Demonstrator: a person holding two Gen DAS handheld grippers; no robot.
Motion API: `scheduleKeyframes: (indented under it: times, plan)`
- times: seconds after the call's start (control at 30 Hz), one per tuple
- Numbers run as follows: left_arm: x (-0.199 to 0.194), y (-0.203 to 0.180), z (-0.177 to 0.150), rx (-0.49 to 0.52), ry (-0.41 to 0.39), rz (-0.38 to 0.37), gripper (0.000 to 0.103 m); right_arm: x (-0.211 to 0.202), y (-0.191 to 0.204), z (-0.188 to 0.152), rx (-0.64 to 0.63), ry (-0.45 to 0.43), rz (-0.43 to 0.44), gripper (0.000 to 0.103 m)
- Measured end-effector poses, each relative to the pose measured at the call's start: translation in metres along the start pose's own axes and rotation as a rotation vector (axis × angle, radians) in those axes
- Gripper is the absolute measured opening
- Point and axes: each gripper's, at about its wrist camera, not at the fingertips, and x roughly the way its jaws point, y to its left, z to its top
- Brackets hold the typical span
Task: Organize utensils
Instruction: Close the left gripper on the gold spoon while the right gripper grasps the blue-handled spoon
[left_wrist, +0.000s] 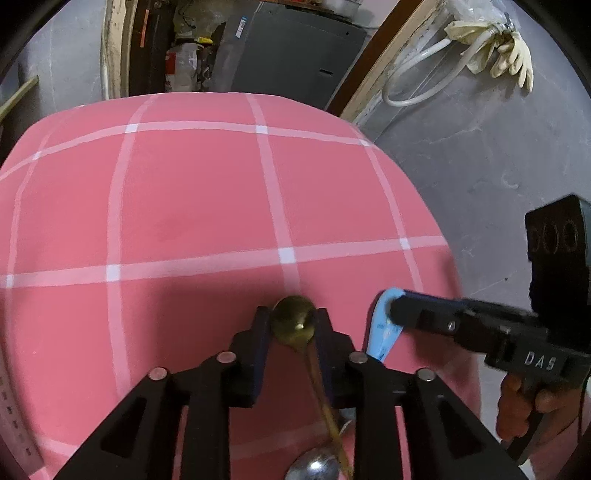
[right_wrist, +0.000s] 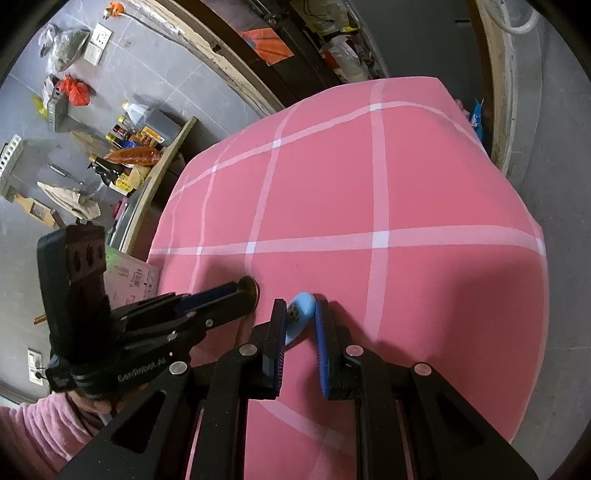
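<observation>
Both grippers are working near the table's (left_wrist: 184, 206) front edge, with smooth pink checked cloth stretching wide beyond. The left gripper's (left_wrist: 293, 323) fingers are clamping a brass spoon (left_wrist: 293, 321) by its round bowl; the right gripper's (right_wrist: 301, 317) fingers are pinching a glossy blue spoon (right_wrist: 300, 314).

We took this for a lived-in home kitchen or utility corner. A table under a pink cloth with white grid lines (right_wrist: 369, 192) stood on grey tiles, beside a wooden shelf crowded with dark sauce bottles and a large oil jug (right_wrist: 147, 122). Cream rubber gloves (left_wrist: 506, 55) hung over a white hose (left_wrist: 413, 77) on the grey wall.
</observation>
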Motion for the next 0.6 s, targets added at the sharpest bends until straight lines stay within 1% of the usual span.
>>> scheduleKeyframes:
  times: [0.07, 0.2, 0.27, 0.33, 0.43, 0.6]
  plan:
    - [0.0, -0.003, 0.0, 0.035, 0.006, 0.004, 0.031, -0.002, -0.002, -0.001, 0.001, -0.002, 0.002, 0.013]
    - [0.003, -0.017, -0.002, 0.129, 0.016, 0.061, 0.03, -0.006, -0.004, -0.005, -0.002, -0.004, -0.001, 0.013]
    - [0.004, -0.023, -0.001, 0.154, 0.021, 0.087, 0.029, -0.006, -0.004, -0.006, -0.001, -0.007, -0.001, 0.013]
    - [0.002, -0.023, -0.001, 0.159, 0.023, 0.102, 0.027, -0.007, -0.007, -0.007, 0.007, -0.009, 0.003, 0.013]
    - [-0.002, -0.02, 0.002, 0.136, 0.026, 0.084, 0.027, -0.008, -0.008, -0.009, 0.023, -0.016, 0.011, 0.013]
    - [-0.004, -0.02, -0.002, 0.115, 0.023, 0.081, 0.027, -0.011, -0.008, -0.013, 0.036, -0.031, 0.014, 0.013]
